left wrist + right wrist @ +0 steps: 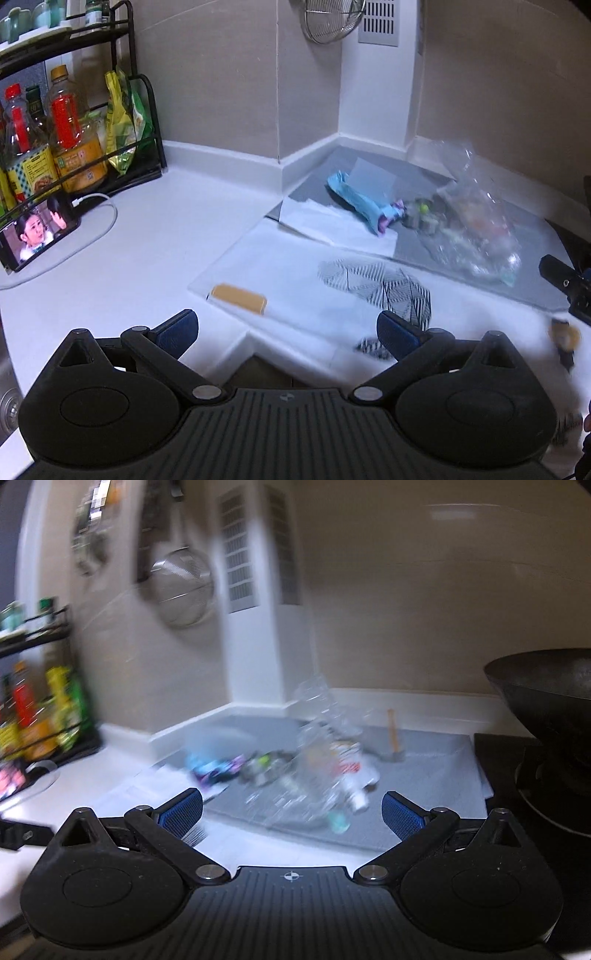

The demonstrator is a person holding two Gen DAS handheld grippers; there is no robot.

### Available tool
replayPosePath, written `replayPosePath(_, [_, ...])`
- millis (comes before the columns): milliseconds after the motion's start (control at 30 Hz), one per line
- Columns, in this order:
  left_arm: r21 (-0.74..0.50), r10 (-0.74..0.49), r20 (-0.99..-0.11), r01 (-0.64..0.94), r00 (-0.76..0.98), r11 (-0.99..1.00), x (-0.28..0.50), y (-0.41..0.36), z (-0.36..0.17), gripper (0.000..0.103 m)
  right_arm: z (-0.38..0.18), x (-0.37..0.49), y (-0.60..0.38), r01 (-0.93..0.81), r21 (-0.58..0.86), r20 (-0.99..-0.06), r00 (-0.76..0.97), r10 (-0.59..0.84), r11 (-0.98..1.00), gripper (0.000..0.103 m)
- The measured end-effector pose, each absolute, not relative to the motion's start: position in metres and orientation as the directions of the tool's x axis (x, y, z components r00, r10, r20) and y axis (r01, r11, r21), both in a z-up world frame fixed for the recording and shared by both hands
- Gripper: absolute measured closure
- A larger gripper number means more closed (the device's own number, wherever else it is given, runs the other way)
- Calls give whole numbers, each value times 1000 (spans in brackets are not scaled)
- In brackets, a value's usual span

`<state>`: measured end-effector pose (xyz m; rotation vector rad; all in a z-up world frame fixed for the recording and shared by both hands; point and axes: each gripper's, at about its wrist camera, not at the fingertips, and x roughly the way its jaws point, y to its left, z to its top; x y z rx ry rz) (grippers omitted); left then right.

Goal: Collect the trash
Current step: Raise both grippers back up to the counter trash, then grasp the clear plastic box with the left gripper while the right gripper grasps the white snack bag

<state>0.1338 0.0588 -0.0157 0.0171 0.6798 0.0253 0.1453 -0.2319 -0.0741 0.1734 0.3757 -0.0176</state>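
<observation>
Trash lies on a grey mat (546, 251) in the counter corner: a blue and purple wrapper (364, 205), a crumpled clear plastic bag (476, 221) with scraps inside, and white paper (332, 221). A white bag with a black striped print (384, 284) and a tan roll (240, 297) lie nearer. My left gripper (286, 332) is open and empty above the counter edge. In the blurred right wrist view my right gripper (291, 810) is open and empty, just short of the clear bag (317, 771) and the wrapper (218, 768).
A black rack with oil bottles (70, 133) and snack packets stands at the left, with a phone (37, 230) and its cable in front. A wire strainer (328, 18) hangs on the wall. A black wok (546, 709) sits on the stove at right. A sink edge shows at far left.
</observation>
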Motion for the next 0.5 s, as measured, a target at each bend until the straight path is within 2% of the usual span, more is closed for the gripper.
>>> replayPosePath(133, [-20, 12, -635, -32, 773, 999, 175, 55, -11, 0, -84, 189, -259, 102, 252, -356, 935, -6, 962, 0])
replayPosePath(233, [-15, 29, -632, -50, 774, 999, 207, 47, -6, 0, -92, 221, -282, 124, 369, -352, 936, 15, 921, 0])
replayPosePath(400, [-24, 27, -613, -52, 790, 998, 255, 33, 4, 0, -105, 261, -318, 342, 464, -412, 900, -143, 817, 0])
replayPosePath(500, [1, 22, -597, -27, 802, 1000, 280, 21, 5, 0, -122, 278, -330, 349, 504, -457, 884, -98, 790, 0])
